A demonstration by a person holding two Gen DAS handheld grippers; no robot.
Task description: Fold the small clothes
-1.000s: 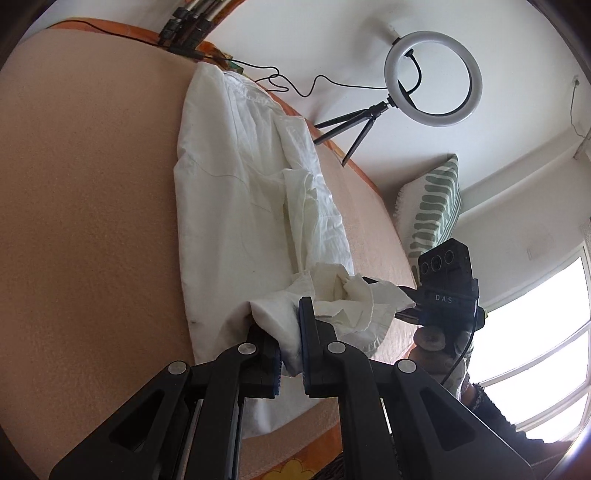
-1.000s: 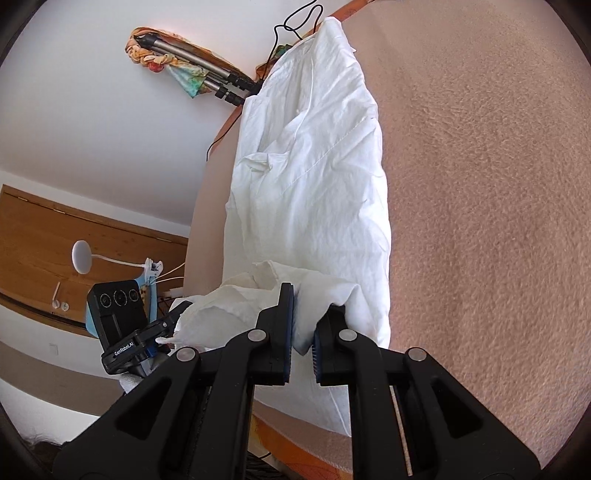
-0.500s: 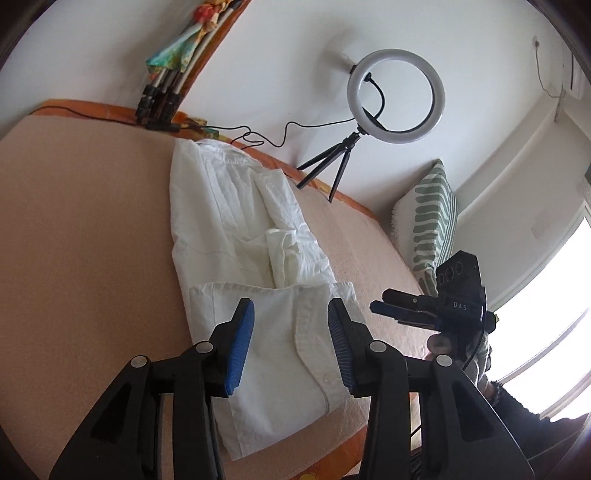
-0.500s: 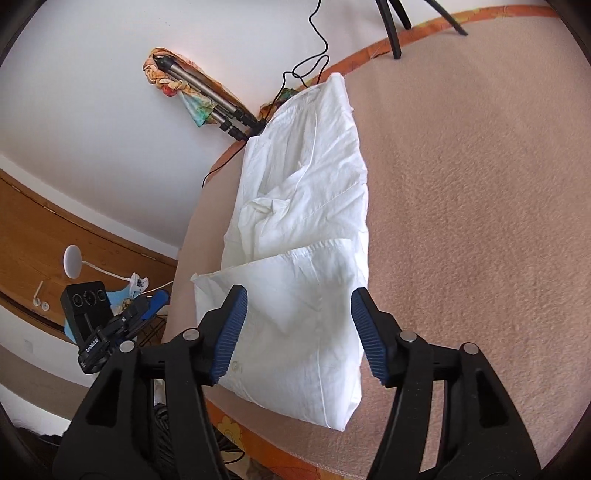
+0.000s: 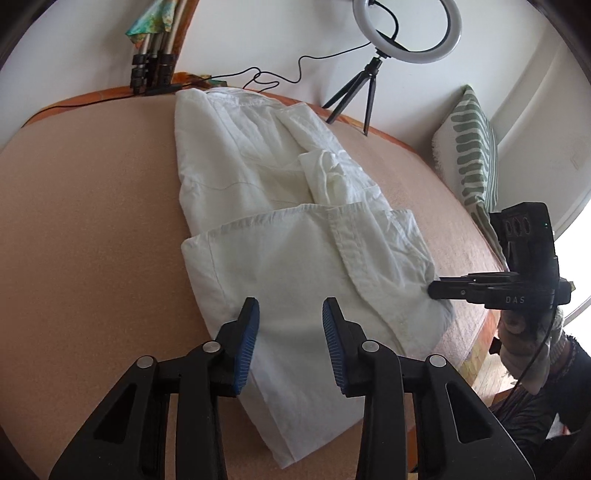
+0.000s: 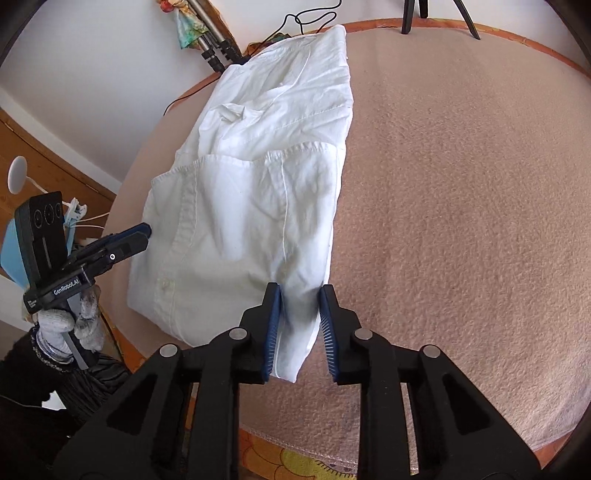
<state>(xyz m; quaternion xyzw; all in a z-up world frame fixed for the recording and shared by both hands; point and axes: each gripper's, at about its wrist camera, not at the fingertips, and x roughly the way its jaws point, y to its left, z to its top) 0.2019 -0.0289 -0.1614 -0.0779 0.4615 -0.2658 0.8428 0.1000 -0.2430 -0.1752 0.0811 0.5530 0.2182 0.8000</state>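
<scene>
left wrist view: white shirt (image 5: pixel 295 236) lain on pink blanket (image 5: pixel 92 206), near end folded over | left gripper (image 5: pixel 291 314) parted over near fold, jaws just closing, nothing clamped | right wrist view: right gripper (image 6: pixel 299 302) straddles shirt corner at 6 o'clock, jaws just closing, pads apparently not yet pressing | ring light (image 5: pixel 406 29) at 1 o'clock

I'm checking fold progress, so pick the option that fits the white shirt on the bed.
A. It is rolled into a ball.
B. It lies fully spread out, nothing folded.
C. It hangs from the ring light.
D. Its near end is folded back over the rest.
D: the white shirt lies on the bed with its near end doubled over, hem edge crossing the middle.
</scene>
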